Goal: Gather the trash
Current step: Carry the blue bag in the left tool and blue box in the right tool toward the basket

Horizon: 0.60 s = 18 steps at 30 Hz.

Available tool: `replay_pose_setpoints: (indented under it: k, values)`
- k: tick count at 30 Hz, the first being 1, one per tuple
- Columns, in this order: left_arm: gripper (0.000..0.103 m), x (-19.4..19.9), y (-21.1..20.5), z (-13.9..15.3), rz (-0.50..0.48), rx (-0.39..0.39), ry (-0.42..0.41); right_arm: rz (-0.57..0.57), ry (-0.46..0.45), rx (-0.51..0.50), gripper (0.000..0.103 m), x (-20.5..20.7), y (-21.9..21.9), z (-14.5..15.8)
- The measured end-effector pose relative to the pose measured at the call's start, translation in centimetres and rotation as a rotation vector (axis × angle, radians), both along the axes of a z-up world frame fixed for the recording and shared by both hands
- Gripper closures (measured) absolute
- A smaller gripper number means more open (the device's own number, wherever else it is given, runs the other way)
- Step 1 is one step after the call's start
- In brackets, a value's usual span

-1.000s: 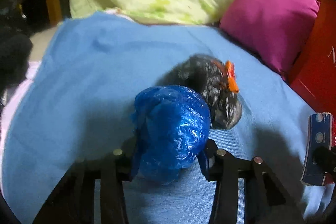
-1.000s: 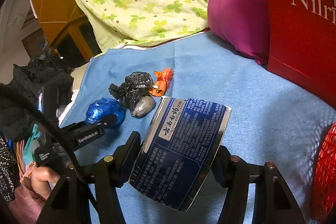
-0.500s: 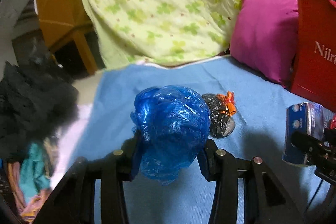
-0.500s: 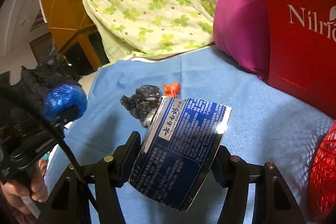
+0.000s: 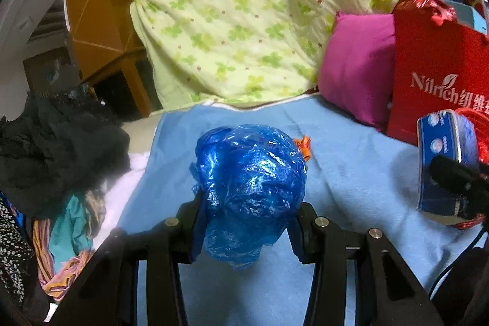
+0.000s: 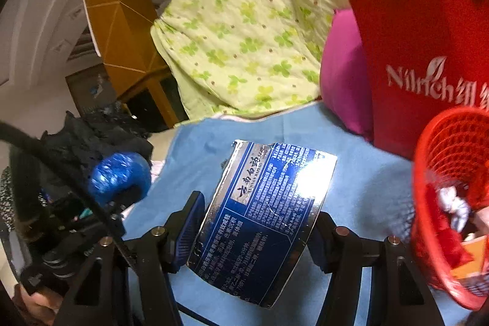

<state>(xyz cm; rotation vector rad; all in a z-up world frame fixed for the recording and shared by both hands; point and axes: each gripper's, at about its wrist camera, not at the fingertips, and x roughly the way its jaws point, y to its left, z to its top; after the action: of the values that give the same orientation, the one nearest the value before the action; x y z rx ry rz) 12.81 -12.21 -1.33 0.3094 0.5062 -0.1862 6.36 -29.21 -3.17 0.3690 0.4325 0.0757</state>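
My left gripper (image 5: 247, 222) is shut on a crumpled blue plastic bag (image 5: 249, 185), held above the blue bedsheet (image 5: 351, 173). The bag also shows in the right wrist view (image 6: 120, 176). My right gripper (image 6: 256, 228) is shut on a blue and silver carton (image 6: 262, 222), seen too in the left wrist view (image 5: 446, 161). A red mesh basket (image 6: 449, 148) with trash inside stands at the right. An orange wrapper (image 5: 304, 145) peeks out behind the blue bag.
A red Nilrich paper bag (image 5: 437, 75) and a magenta pillow (image 5: 357, 66) stand at the back right. A green flowered quilt (image 5: 253, 11) lies behind. Dark clothes (image 5: 55, 148) are piled at the left.
Both grippers have risen with their loads. The black bag and orange wrapper have dropped out of the right view, and the red basket has come in at the right.
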Motion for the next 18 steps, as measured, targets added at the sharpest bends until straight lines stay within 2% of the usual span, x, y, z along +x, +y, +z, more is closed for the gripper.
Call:
replay_pose_setpoints:
  k: [9,18]
  values:
    - [0.056,-5.1,-1.1,4.0,-0.053,0.003,-0.099,-0.011,-0.079,-0.028,0.039,-5.5,-0.2,4.3]
    - [0.056,-7.7,-1.9,6.7,-0.079,0.012,-0.162,-0.016,-0.116,-0.038,0.038,-7.8,-0.3,6.1]
